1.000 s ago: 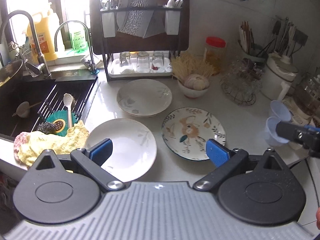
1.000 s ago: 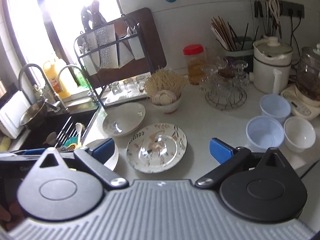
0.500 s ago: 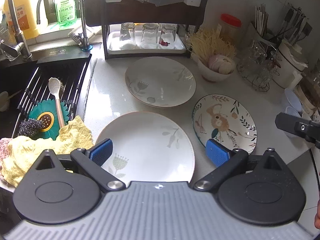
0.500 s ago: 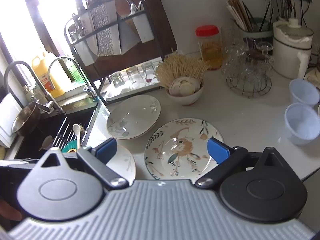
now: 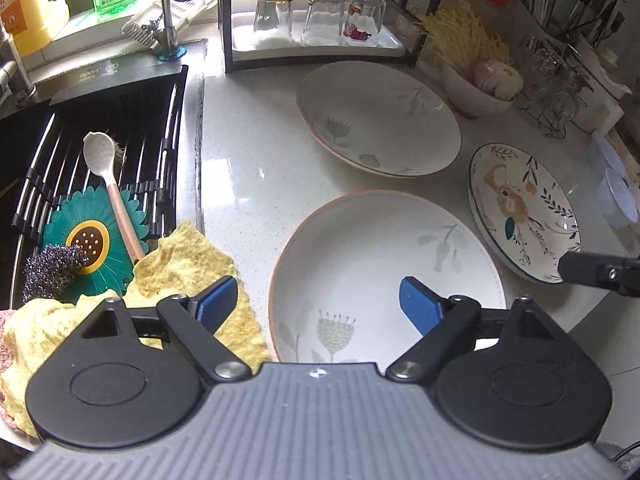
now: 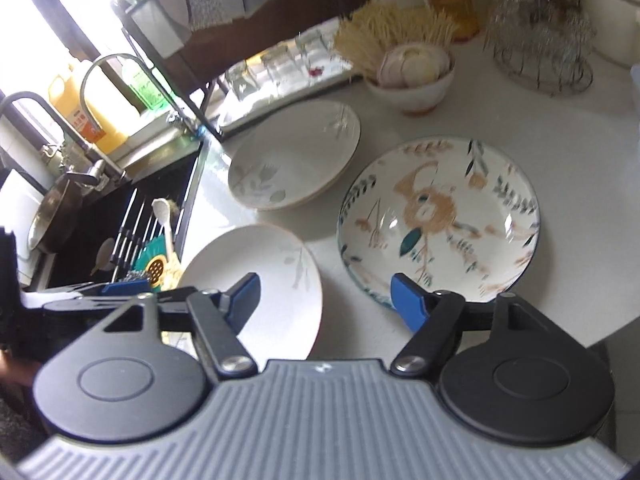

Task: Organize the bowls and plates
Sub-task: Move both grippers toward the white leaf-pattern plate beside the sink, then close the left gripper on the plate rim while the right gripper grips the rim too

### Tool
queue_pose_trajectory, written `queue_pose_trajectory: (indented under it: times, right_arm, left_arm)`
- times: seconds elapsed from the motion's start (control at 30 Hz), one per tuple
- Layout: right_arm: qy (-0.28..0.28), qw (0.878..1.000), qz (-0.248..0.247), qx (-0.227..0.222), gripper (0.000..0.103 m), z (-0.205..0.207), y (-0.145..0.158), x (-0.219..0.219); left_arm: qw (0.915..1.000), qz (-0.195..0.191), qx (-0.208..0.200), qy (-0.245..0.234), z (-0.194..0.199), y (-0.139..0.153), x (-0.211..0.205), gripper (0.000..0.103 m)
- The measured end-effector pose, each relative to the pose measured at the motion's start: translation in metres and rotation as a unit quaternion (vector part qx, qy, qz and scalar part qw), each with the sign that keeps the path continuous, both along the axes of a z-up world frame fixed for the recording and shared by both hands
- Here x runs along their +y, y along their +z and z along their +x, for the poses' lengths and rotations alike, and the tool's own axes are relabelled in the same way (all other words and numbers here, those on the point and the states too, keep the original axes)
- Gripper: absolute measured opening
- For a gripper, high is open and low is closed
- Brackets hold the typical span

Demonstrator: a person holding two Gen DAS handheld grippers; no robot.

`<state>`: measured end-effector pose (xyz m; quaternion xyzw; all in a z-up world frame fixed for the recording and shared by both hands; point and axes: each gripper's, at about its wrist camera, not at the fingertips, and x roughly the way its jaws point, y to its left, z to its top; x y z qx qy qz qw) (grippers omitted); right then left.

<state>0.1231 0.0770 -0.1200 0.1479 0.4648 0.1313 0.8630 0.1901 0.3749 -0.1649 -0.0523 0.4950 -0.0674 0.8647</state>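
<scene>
- The left gripper (image 5: pixel 318 298) hangs over the near white plate (image 5: pixel 384 276). Its jaws are closing, one blue pad above the plate's well and the other over the yellow cloth (image 5: pixel 188 268), so the plate's left rim lies between them; neither pad presses on it.
- That plate is shallow and white with a thin tan rim and faint grey-green leaf and flower prints. It lies flat on the white countertop (image 5: pixel 240 168), near the front edge and beside the sink.
- A second plate of the same pattern (image 5: pixel 378 118) lies farther back, before the glass rack (image 5: pixel 320 50).
- The flower-patterned plate (image 6: pixel 438 220) has a dark rim, with orange blossoms and green leaves, and lies right of the near plate.
- The right gripper (image 6: pixel 324 300) hovers between these two front plates, jaws closing, one pad over each plate and nothing pinched.
</scene>
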Motion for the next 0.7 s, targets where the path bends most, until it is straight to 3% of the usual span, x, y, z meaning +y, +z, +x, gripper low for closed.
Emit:
queue_pose_trajectory:
  times: [0.2,0.33,0.47,0.53,0.7]
  right_arm:
    - [0.008,0.999,0.005,0.046,0.044,0.005,-0.026,0.018]
    - [-0.001,0.998,-0.015,0.059,0.033,0.006,-0.040,0.026]
    - [-0.004,0.997,-0.010,0.071,0.029,0.006,-0.050,0.033]
    - [-0.009,0.997,-0.011,0.076,0.024,0.006,-0.054,0.036]
    - [-0.017,0.997,-0.001,0.079,0.014,0.008,-0.055,0.037]
  left_arm:
    - [0.9990,-0.025,0.035,0.011,0.014,-0.020,0.022,0.061]
    - [0.9969,-0.055,0.056,0.007,0.021,-0.032,0.032,0.048]
    - [0.9933,-0.084,0.078,0.006,0.024,-0.039,0.038,0.026]
    - [0.9949,-0.067,0.075,-0.005,0.022,-0.041,0.036,0.023]
    - [0.9950,-0.065,0.074,-0.016,0.023,-0.042,0.033,0.021]
